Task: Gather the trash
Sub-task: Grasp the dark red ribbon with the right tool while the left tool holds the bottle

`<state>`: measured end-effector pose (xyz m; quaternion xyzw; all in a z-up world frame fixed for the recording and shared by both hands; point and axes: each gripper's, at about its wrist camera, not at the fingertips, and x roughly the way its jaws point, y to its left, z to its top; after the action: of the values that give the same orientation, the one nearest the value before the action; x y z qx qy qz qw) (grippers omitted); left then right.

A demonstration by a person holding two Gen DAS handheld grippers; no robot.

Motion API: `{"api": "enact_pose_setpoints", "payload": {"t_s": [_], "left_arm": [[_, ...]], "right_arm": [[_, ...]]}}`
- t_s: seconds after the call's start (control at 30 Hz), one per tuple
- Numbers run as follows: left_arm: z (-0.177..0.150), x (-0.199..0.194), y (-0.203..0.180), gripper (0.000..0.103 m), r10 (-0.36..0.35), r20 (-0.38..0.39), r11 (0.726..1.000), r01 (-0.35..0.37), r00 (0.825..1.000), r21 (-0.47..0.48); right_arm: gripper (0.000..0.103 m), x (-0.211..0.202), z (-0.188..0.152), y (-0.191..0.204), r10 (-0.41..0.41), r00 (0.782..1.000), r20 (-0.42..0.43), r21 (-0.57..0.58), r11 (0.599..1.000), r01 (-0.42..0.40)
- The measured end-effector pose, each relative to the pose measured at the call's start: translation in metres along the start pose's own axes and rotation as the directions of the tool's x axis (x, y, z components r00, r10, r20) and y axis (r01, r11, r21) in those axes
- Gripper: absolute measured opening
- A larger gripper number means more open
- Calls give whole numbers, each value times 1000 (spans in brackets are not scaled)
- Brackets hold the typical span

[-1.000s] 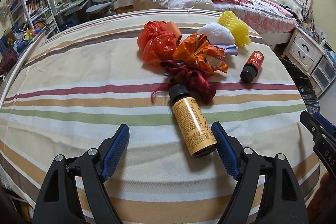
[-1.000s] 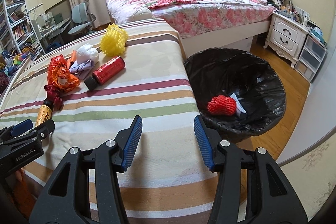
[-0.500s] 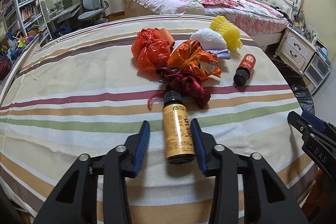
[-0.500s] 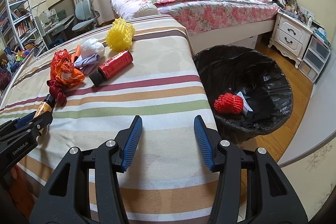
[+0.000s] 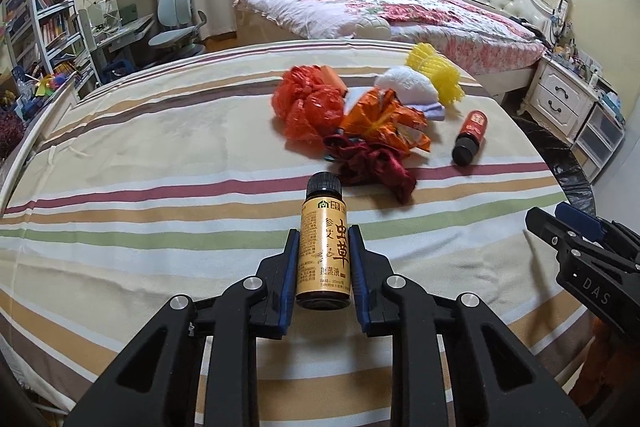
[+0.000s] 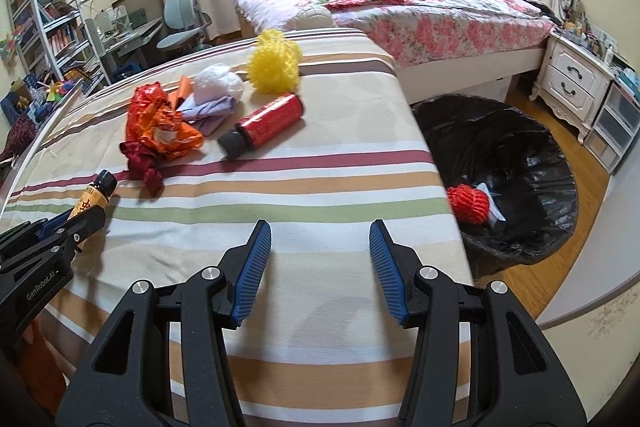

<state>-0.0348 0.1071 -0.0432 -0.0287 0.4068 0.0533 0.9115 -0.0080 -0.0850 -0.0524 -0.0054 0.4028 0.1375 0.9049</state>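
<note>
My left gripper (image 5: 324,233) is shut on a small golden bottle (image 5: 324,251) with a black cap, its blue pads pressing both sides. The bottle lies along the fingers on the striped tablecloth (image 5: 160,211). Beyond it is a trash pile: dark red ribbon (image 5: 372,167), orange wrapper (image 5: 380,119), red plastic bag (image 5: 308,103), white wad (image 5: 406,83), yellow foam net (image 5: 434,77) and a red bottle (image 5: 472,135). My right gripper (image 6: 320,227) hangs open over the table's near right part, with nothing between its fingers. The held bottle (image 6: 94,193) shows at that view's left.
A black-lined trash bin (image 6: 520,147) stands on the floor just right of the table edge, holding a red foam net (image 6: 468,203) and a white scrap. Behind are a floral bed (image 6: 400,7), a white nightstand (image 6: 576,83) and a desk with chairs at the back left.
The left jaws have closed from wide open onto the golden bottle, which has turned to lie straight between them. The right gripper has drifted a little leftward over the table, still open.
</note>
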Motion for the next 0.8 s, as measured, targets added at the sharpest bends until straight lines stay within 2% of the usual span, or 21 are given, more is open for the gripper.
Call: {"api": "enact_pose_setpoints", "payload": {"t_s": [0.37,0.67,0.8], "left_arm": [[7,6,48,25,85,8,994,-84,996,-65],[4,11,73,25,91,-18,989,-92,996,-112],[4,11,79,25,87,-17,988,-89,996,-125]], "right_arm": [[50,12,11,63,91,995,-35,-124,988,-95],[50,26,20,101,130,989,-74,-186,972,-142],[47,31,26,115,140,987,-81,-203,967,-154]]}}
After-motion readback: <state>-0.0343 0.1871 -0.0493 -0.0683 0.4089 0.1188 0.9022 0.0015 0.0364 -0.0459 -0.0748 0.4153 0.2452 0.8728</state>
